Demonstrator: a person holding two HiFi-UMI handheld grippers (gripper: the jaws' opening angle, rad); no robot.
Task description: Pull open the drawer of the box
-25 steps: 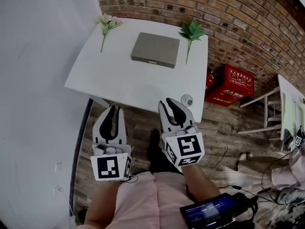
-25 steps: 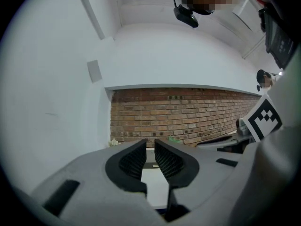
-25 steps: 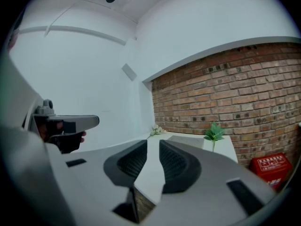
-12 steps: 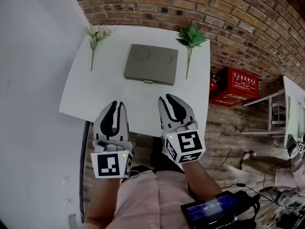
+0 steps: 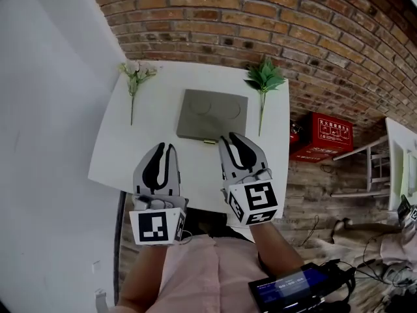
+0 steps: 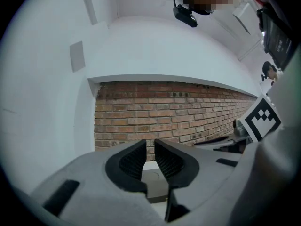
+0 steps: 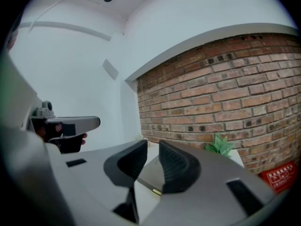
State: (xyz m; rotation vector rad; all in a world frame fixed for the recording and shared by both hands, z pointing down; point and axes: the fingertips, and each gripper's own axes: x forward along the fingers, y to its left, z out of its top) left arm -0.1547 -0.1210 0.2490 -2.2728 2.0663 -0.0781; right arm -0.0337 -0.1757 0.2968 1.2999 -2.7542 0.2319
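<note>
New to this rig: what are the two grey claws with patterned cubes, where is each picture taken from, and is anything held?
No robot: a person holds a two-jaw gripper in each hand, the left gripper and the right gripper; the cubes are part of them. One picture comes from a camera on the person's head, looking down; the other two ride on the grippers, looking along their jaws. On the white table lie a flat grey box with a small pull in front, a white flower and a green sprig. Both grippers are open and empty; the box looks shut.
</note>
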